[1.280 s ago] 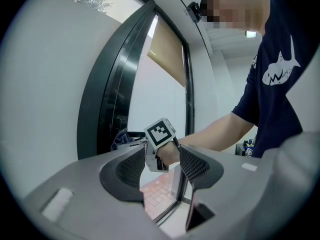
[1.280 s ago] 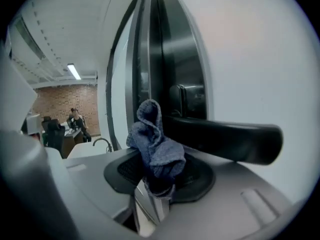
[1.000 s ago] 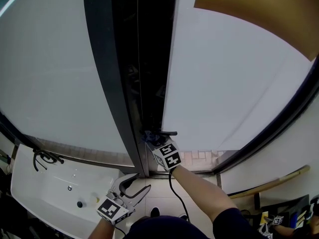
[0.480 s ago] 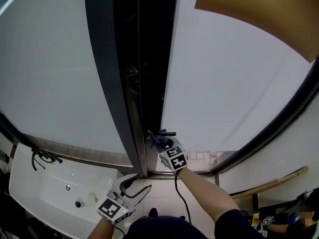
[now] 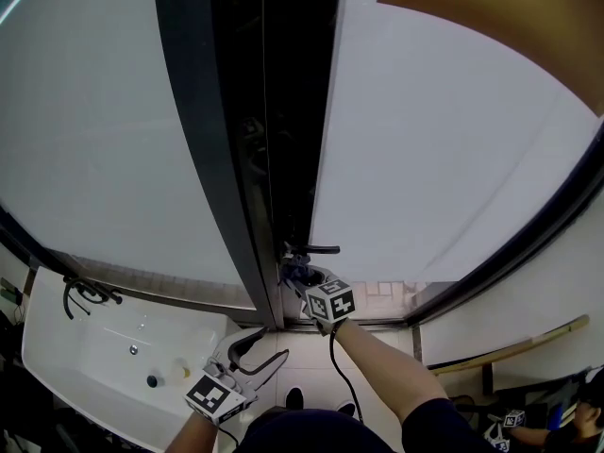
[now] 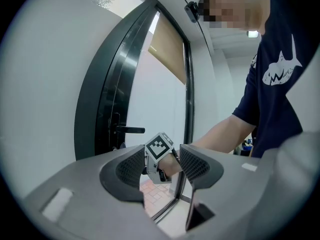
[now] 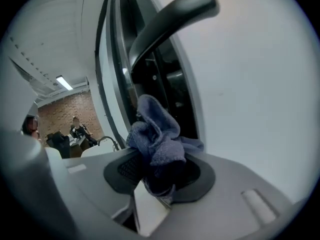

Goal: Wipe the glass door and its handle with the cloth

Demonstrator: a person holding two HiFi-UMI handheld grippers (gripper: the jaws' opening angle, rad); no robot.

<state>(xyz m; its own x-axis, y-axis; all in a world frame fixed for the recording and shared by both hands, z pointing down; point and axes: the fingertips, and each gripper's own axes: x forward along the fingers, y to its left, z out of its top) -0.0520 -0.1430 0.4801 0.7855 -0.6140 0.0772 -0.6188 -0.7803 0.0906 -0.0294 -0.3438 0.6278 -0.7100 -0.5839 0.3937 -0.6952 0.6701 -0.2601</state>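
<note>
My right gripper [image 7: 159, 170] has slid slightly down from the handle [image 7: 172, 14]. Its jaws clamp the bunched blue cloth [image 7: 156, 136], just below the handle on the glass door [image 5: 453, 159]. My left gripper [image 6: 161, 165] hangs low, jaws apart, holding nothing.

Soft blue cloth [image 7: 157, 144] with a nubby, towel-like weave. At one o'clock above it, the door handle [image 7: 172, 16] is smooth and dark with a satin sheen. The right gripper [image 7: 157, 171] is matt grey plastic with rough dark pads.
</note>
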